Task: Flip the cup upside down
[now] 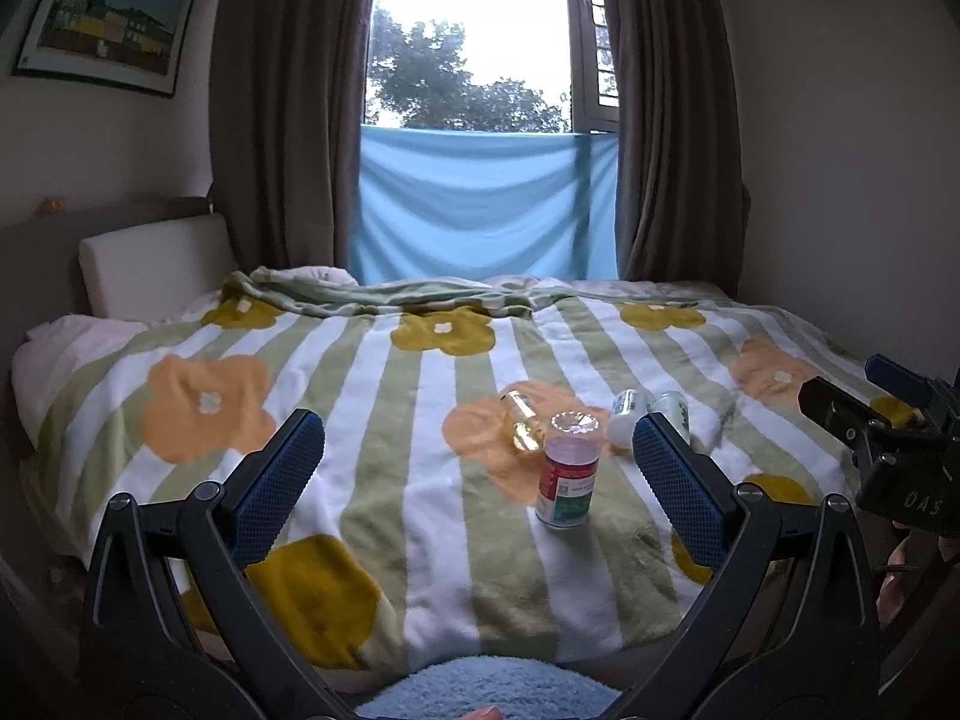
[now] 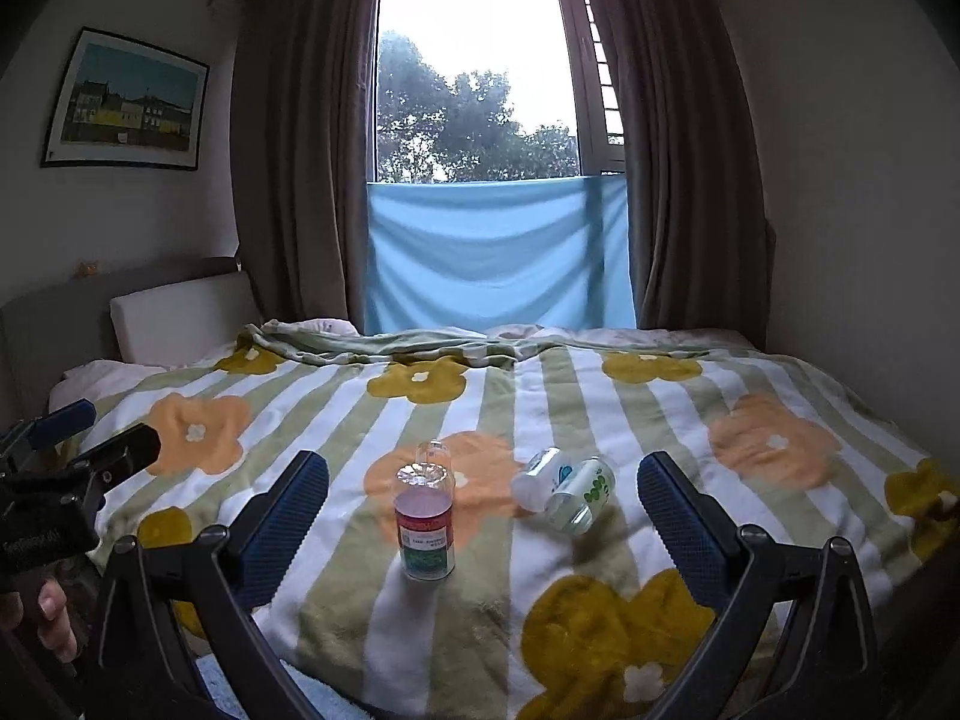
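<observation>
A clear cup with a red and green label (image 1: 567, 474) (image 2: 425, 531) stands on the flowered blanket (image 1: 390, 420) (image 2: 600, 420), its thick clear faceted end facing up. My left gripper (image 1: 477, 450) is open, and the cup sits ahead between its blue pads, nearer the right pad and touching neither. My right gripper (image 2: 485, 480) is open too; the cup stands ahead of it, closer to its left pad. Each gripper shows at the edge of the other's view, and nothing is held.
A clear glass (image 1: 521, 423) (image 2: 433, 456) lies on its side just behind the cup. Two white and green cups (image 1: 627, 420) (image 2: 564, 486) lie together to the right. The bed ends near me; a hand (image 2: 51, 612) holds the left gripper's handle. Curtains and a window stand beyond.
</observation>
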{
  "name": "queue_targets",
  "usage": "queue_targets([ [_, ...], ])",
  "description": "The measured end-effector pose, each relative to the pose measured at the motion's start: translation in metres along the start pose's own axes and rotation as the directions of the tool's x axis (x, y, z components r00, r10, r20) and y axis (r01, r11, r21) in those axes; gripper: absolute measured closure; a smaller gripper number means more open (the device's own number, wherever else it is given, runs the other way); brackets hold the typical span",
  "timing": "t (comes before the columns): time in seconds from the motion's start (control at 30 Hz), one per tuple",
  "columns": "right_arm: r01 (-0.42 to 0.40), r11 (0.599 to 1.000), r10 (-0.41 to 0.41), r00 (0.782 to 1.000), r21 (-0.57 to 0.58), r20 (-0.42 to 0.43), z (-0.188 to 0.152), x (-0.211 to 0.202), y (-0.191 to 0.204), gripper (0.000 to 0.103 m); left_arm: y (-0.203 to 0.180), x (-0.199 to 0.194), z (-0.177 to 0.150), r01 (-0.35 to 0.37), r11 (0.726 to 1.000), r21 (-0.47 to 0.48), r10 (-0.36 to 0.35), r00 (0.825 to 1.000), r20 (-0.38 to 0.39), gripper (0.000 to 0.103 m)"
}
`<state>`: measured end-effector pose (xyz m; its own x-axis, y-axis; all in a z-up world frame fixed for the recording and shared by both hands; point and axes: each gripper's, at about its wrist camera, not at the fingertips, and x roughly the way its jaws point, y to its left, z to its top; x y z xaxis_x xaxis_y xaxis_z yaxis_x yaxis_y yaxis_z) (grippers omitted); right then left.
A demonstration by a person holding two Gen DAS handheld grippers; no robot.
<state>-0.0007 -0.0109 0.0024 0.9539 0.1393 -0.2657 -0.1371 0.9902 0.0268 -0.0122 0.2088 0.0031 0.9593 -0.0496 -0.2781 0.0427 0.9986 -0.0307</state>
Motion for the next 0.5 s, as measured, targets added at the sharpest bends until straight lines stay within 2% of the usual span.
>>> queue_targets([
  [0.5,0.031,1.0,-0.031,0.999,0.0,0.013,0.0028,-0.0064,0.0025,0.0,-0.0052,-0.0028,-0.0009,0.015,1.0,-0.004,-0.015,1.0,-0.001,0.0],
])
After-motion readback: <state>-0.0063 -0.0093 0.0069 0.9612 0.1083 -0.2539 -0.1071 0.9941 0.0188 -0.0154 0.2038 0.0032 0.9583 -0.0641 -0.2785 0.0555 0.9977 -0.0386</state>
